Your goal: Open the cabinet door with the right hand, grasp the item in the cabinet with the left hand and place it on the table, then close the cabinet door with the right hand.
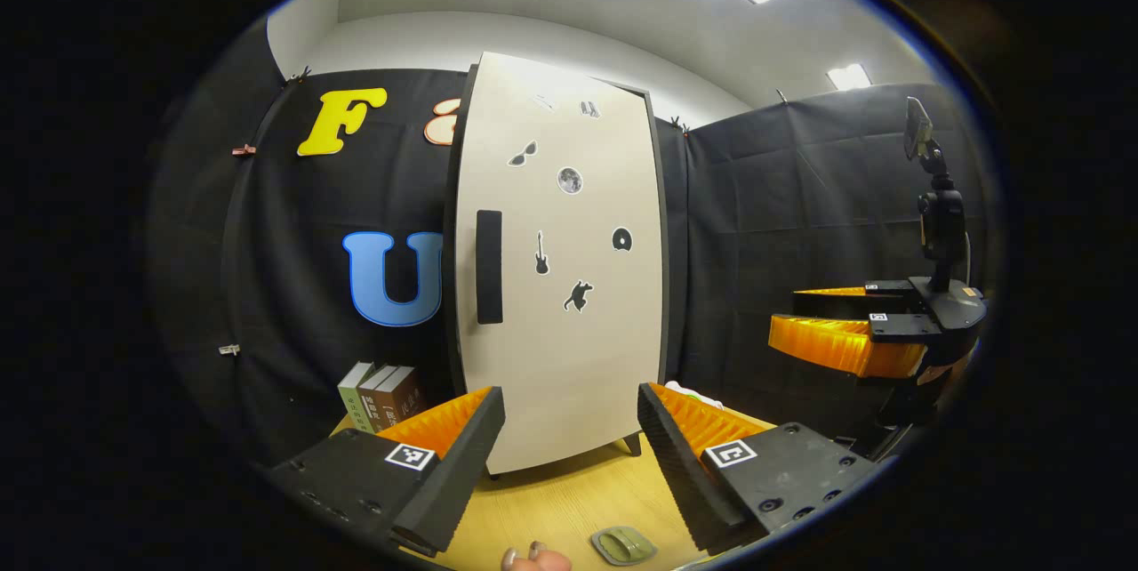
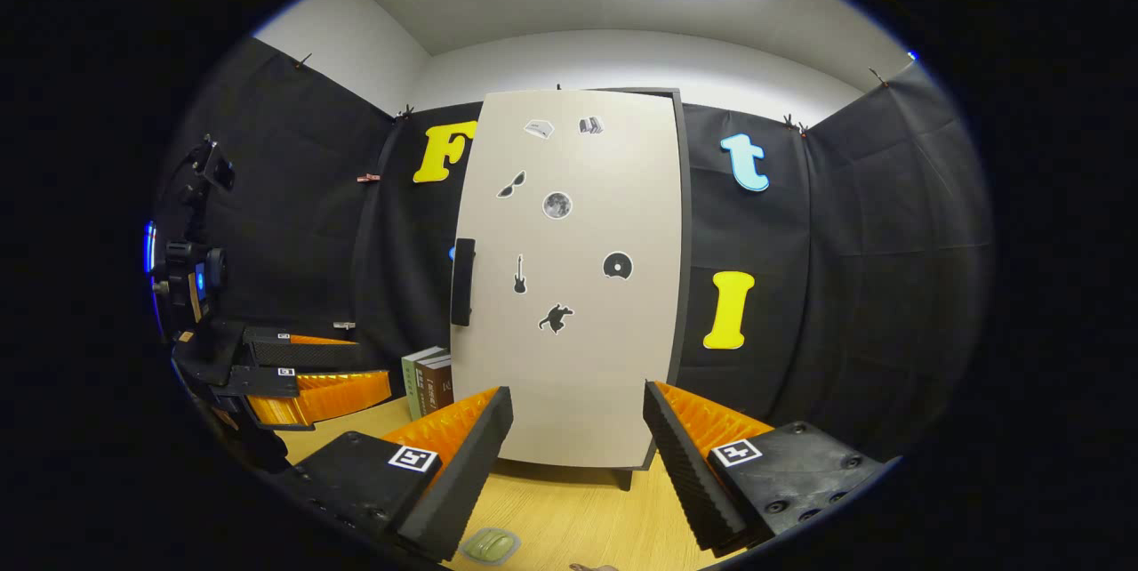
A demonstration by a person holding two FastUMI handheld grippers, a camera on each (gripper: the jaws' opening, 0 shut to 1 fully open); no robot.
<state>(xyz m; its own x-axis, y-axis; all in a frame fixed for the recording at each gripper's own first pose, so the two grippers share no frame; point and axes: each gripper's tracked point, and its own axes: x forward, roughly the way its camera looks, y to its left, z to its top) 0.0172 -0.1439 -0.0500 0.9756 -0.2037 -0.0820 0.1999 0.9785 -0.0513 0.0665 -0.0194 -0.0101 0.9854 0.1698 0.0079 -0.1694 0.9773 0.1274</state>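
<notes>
A: Going left to right, what do you see?

B: At far left, the books [image 1: 380,395] stand on the table [image 1: 569,500] by the cabinet's lower left corner. Then the cabinet [image 1: 653,286] itself, with its door [image 1: 569,357] shut. The handle [image 1: 489,267] is a dark upright bar on the door's left edge, and stickers are scattered over the panel. On the near table lies a small greenish lid-like thing [image 1: 624,544].

A: And the hands?

B: The left gripper [image 1: 569,455] has its fingers spread wide apart, holding nothing, facing the door. The right gripper [image 2: 578,455] is the same, fingers parted and empty; the left gripper view shows it off to the right, well apart from the door.

A: Where's the item?

B: Inside the cabinet, I'd judge, since the door hides everything behind it. What it is, I can't tell.

A: So how will things handle?

B: The door looks stiff and flat, probably light to swing. The handle is the place to take hold: close the right fingers across that bar and pull outward. It hinges on the right, I'd guess, given the handle sits left. The item's weight and feel can't be judged until the door is open.
</notes>
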